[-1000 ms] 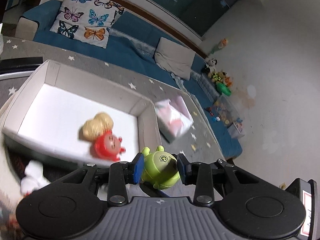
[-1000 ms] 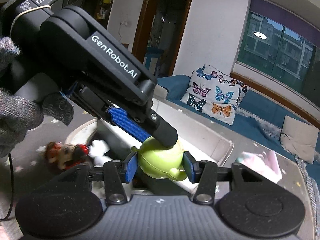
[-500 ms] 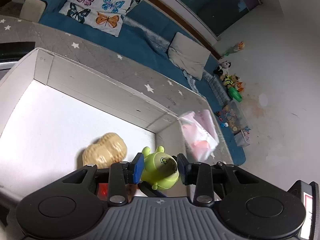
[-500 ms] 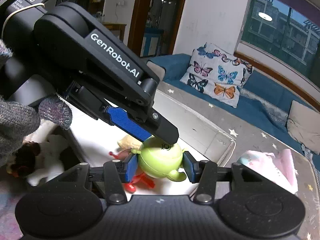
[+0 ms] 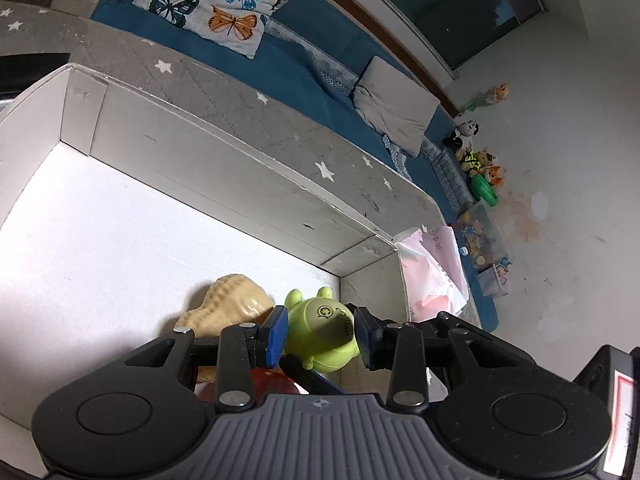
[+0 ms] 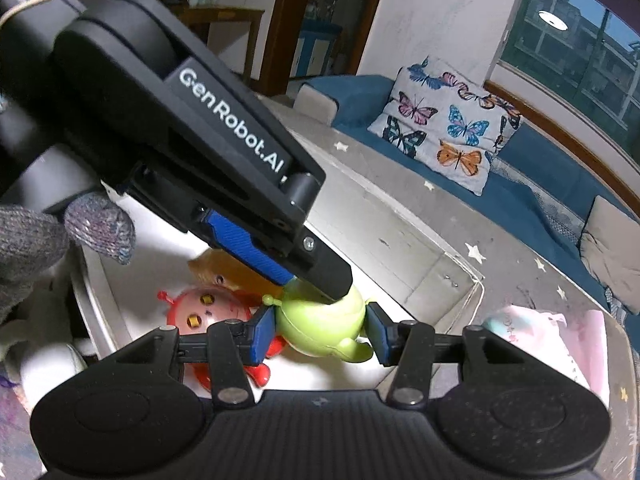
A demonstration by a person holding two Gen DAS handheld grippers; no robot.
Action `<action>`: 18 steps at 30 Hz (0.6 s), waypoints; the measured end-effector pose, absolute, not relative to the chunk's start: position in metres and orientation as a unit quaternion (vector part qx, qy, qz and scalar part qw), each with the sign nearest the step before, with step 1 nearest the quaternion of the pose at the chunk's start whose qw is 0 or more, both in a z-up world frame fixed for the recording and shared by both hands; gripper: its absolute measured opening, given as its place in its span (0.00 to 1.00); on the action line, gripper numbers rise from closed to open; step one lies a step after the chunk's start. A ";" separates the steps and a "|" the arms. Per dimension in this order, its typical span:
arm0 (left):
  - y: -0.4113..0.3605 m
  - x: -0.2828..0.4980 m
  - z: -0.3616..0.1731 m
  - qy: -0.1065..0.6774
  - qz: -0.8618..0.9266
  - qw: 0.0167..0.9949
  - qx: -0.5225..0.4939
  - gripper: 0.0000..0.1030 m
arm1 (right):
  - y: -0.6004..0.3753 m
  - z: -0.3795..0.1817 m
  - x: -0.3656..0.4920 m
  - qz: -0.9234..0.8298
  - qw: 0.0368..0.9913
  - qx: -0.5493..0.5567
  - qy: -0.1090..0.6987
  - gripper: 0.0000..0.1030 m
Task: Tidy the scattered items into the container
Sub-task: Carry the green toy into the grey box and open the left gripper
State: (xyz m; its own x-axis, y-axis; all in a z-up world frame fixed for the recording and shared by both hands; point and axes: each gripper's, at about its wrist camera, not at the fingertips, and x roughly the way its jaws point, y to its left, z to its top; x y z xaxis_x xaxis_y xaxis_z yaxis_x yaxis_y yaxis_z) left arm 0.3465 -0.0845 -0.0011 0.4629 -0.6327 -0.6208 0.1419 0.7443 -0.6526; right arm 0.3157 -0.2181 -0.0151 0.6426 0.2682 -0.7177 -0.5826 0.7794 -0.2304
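A green toy figure [image 5: 320, 334] sits between the pads of both grippers, low inside the white cardboard box [image 5: 224, 184]. My left gripper [image 5: 320, 336] is closed against it, and its black finger presses the toy's top in the right wrist view [image 6: 320, 276]. My right gripper [image 6: 320, 334] has its left pad on the toy [image 6: 324, 332] and a small gap at the right pad. A tan peanut toy [image 5: 228, 304] and a red figure [image 6: 208, 312] lie on the box floor beside it.
A pink and white packet [image 5: 432, 276] lies on the grey star mat just outside the box's right wall. A white plush toy [image 6: 44, 360] lies left of the box. A blue sofa with a butterfly pillow [image 5: 208, 4] runs behind.
Both grippers have carried the green toy over the box edge and down inside, close to the peanut and red figure. The right gripper's jaws now stand slightly wider around it.
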 end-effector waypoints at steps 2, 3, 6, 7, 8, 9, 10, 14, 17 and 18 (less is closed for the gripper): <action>-0.084 0.346 -0.001 0.460 -0.238 0.813 -0.267 0.37 | -0.216 -0.019 0.317 0.242 0.872 -0.239 0.352 0.48; -0.084 0.346 -0.001 0.460 -0.237 0.813 -0.267 0.37 | -0.215 -0.020 0.316 0.243 0.870 -0.245 0.353 0.48; -0.083 0.345 0.000 0.459 -0.236 0.814 -0.266 0.37 | -0.210 -0.021 0.314 0.245 0.866 -0.251 0.357 0.48; -0.082 0.345 0.000 0.458 -0.236 0.814 -0.266 0.37 | -0.209 -0.022 0.314 0.245 0.865 -0.251 0.359 0.48; -0.082 0.345 0.001 0.458 -0.235 0.815 -0.267 0.38 | -0.208 -0.022 0.315 0.245 0.864 -0.251 0.360 0.48; -0.081 0.344 0.001 0.458 -0.234 0.815 -0.268 0.37 | -0.208 -0.023 0.315 0.246 0.864 -0.251 0.361 0.48; -0.080 0.344 0.001 0.457 -0.234 0.815 -0.269 0.37 | -0.207 -0.023 0.316 0.245 0.864 -0.250 0.362 0.48; -0.076 0.342 0.005 0.453 -0.231 0.818 -0.270 0.37 | -0.208 -0.022 0.318 0.244 0.863 -0.253 0.362 0.49; -0.074 0.339 0.007 0.448 -0.232 0.819 -0.273 0.37 | -0.209 -0.020 0.317 0.242 0.866 -0.249 0.361 0.51; -0.073 0.338 0.008 0.447 -0.232 0.820 -0.273 0.37 | -0.210 -0.019 0.317 0.242 0.867 -0.244 0.360 0.53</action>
State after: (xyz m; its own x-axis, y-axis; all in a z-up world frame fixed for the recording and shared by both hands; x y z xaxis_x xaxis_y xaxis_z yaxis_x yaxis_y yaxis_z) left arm 0.3379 -0.0729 0.0084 0.4934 -0.6246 -0.6053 0.1362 0.7429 -0.6555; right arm 0.3166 -0.2101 -0.0188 0.6228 0.2441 -0.7433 -0.5963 0.7632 -0.2490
